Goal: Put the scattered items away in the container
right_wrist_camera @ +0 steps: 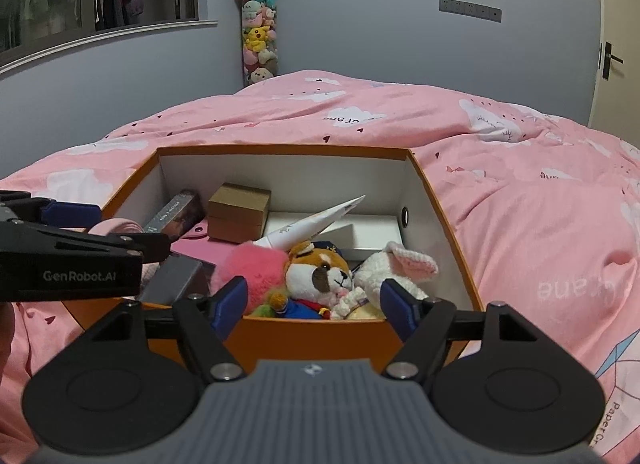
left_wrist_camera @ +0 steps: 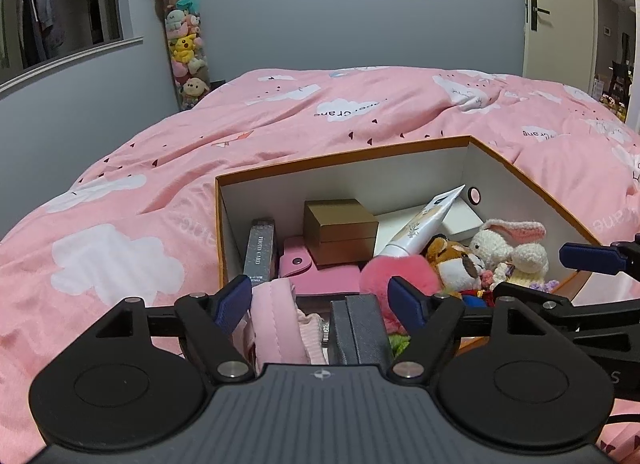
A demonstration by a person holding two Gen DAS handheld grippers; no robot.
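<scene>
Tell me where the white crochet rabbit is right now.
The white crochet rabbit lies inside the orange box, at its near right corner in the right wrist view, pressed against the brown plush dog on its left.

"GenRobot.AI" stands in pale letters on the black side of the left gripper (right_wrist_camera: 72, 275), left of the right claw. "PHOTO CARD" runs along the spine of a dark box (left_wrist_camera: 262, 250) just beyond the left claw's left finger. The pink duvet (left_wrist_camera: 280, 120) bears mirrored "Paper Crane" lettering in white clouds, far ahead and to the right
</scene>
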